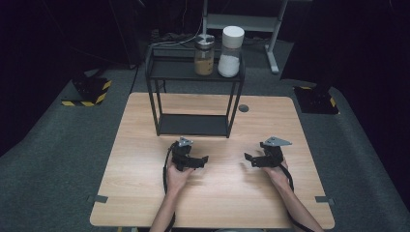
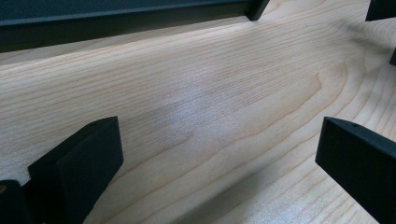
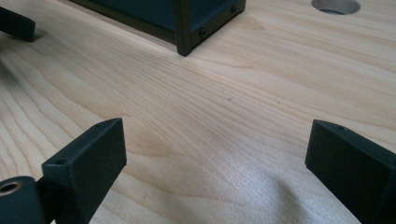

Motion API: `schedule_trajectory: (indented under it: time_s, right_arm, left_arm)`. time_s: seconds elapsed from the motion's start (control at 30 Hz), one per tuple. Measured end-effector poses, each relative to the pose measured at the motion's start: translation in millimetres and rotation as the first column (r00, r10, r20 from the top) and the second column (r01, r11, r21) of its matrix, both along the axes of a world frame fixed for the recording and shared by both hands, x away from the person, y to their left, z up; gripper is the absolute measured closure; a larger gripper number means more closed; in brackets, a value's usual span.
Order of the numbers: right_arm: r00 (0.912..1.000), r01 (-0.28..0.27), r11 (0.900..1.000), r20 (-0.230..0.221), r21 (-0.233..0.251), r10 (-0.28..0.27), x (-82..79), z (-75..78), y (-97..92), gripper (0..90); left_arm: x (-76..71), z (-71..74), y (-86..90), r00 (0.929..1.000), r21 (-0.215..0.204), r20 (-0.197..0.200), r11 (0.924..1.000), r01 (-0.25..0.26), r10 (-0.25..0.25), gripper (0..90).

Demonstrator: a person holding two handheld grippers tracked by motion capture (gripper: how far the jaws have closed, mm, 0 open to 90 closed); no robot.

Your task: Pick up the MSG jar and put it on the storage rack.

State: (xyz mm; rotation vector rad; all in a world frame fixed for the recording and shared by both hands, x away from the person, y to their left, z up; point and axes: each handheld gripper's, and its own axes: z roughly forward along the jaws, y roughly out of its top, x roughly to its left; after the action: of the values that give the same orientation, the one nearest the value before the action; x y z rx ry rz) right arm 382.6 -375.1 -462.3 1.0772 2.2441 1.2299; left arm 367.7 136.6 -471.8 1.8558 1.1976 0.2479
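Counter: pale wood (image 1: 212, 193), black rack (image 1: 193, 96) at far edge
Jars: two atop rack, amber jar (image 1: 204, 54), white jar (image 1: 230, 51)
Left gripper (image 1: 202, 161): jaws apart, near rack, empty
Right gripper (image 1: 249, 159): jaws apart, empty

You're at a light wood counter (image 1: 145, 203) on grey carpet (image 1: 53, 159), room behind is pretty dark, yellow-black hazard tape (image 1: 87, 102) on the floor, grey metal frame (image 1: 270, 29) at the back.

Wooden table (image 1: 212, 203) lies under you. Cable hole (image 1: 243, 108) sits ahead of your right gripper (image 1: 250, 160). Far ahead of your left gripper (image 1: 202, 162) stand a brown-filled jar (image 1: 204, 54) and, just beside it, a white-filled jar (image 1: 230, 51).
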Motion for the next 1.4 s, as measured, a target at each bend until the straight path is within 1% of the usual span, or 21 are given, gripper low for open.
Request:
schedule_trajectory:
  time_s: [0.17, 0.3, 0.37, 0.53, 0.73, 1.0, 1.4]
  right_arm:
    - [1.0000, 0.001, 0.9999, 0.000, -0.010, -0.001, -0.3, 0.5, 1.4, 5.0]
    - [0.9999, 0.003, 0.9992, -0.010, -0.040, -0.003, 0.3, 3.3, 6.7, 5.2]
    - [0.9999, 0.005, 0.9990, -0.013, -0.044, -0.005, 0.7, 3.6, 7.4, 5.3]
    - [0.9988, 0.015, 0.9982, -0.045, -0.058, -0.018, 5.1, 6.5, 10.5, 5.3]
    - [0.9932, 0.028, 0.9959, -0.110, -0.086, -0.038, 16.0, 11.8, 16.5, 5.9]
    - [0.9932, 0.038, 0.9941, -0.105, -0.102, -0.049, 14.8, 12.4, 19.8, 7.0]
    - [0.9925, 0.045, 0.9949, -0.109, -0.090, -0.055, 15.0, 11.9, 18.1, 7.0]
  left_arm:
    - [0.1, -0.1, 0.1, 1.0000, -0.001, 0.000, 1.0000, 0.000, 0.000, 0.9]
    - [0.1, -0.1, 0.4, 1.0000, -0.002, 0.000, 1.0000, 0.001, -0.001, 0.8]
    - [0.1, -0.1, 0.4, 1.0000, -0.002, 0.000, 1.0000, 0.001, -0.001, 0.8]
    - [0.2, -0.1, 0.6, 1.0000, -0.001, 0.000, 1.0000, 0.001, -0.001, 0.8]
    - [0.1, -0.1, 0.2, 1.0000, -0.001, 0.000, 1.0000, 0.000, 0.000, 0.8]
    - [0.5, -0.3, 0.4, 1.0000, -0.001, 0.001, 1.0000, 0.001, -0.001, 0.8]
    - [0.6, -0.5, 0.6, 1.0000, -0.003, 0.001, 1.0000, 0.001, -0.001, 0.8]
